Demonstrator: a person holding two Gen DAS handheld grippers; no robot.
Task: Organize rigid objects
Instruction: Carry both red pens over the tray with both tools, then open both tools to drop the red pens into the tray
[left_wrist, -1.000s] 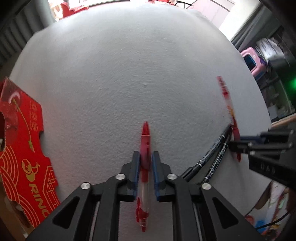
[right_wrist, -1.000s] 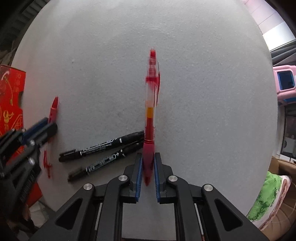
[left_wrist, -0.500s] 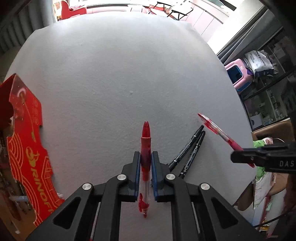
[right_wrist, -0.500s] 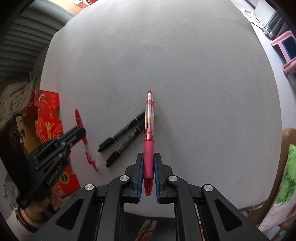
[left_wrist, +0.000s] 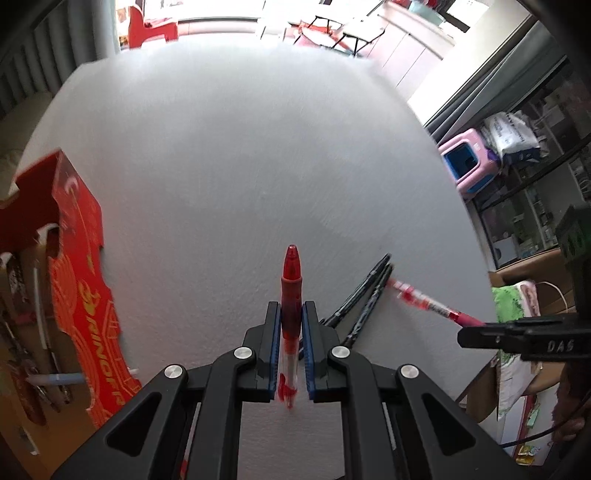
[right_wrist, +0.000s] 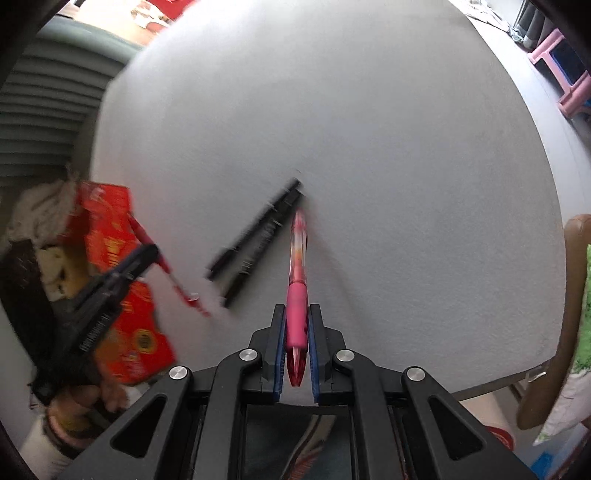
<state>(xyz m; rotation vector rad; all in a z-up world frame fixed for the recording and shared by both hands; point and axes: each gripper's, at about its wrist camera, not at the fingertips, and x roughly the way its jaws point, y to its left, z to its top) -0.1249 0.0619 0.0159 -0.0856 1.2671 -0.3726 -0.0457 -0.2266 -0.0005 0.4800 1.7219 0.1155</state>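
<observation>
Left gripper: jaws clamped on red pen, lower centre of frame, cap end pointing up-frame over grey table. Right gripper: jaws clamped on pink-grip pen, bottom centre, w/ barrel pointing up-frame. Two black markers: side by side on table, mid-frame, just left of pink-grip pen. Red box: left edge of frame, at table's side, w/ pens inside.
</observation>
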